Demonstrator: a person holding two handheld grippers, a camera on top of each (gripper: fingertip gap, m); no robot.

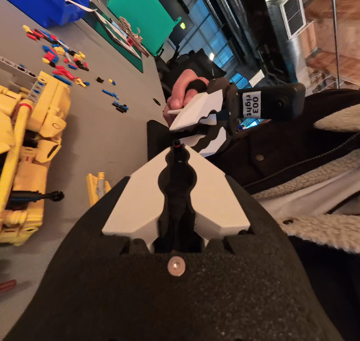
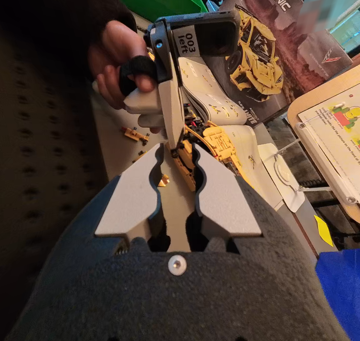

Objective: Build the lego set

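Observation:
My left gripper [image 1: 176, 146] is shut on a small black pin with a red ring [image 1: 176, 143], held up in the air at its tips. My right gripper [image 2: 177, 146] is open and empty, its tips right in front of the pin. In the right wrist view, the left gripper [image 2: 174, 150] comes down from above with the pin [image 2: 174, 152] between my open fingers. In the left wrist view, the right gripper [image 1: 177, 134] faces the pin from the right. The yellow lego car [image 1: 29, 156] stands on the grey table [image 1: 109, 136]; it also shows behind the grippers [image 2: 216, 146].
Loose red, blue, black and yellow pieces [image 1: 62, 59] lie at the far left, next to a blue bin [image 1: 44, 2]. A small yellow sub-assembly [image 1: 97, 187] lies near the car. An open instruction booklet [image 2: 206, 90], the set's box [image 2: 282, 39] and small yellow parts [image 2: 134, 134] are on the table. Only a small space, under 4 cm, lies between the two pairs of fingers.

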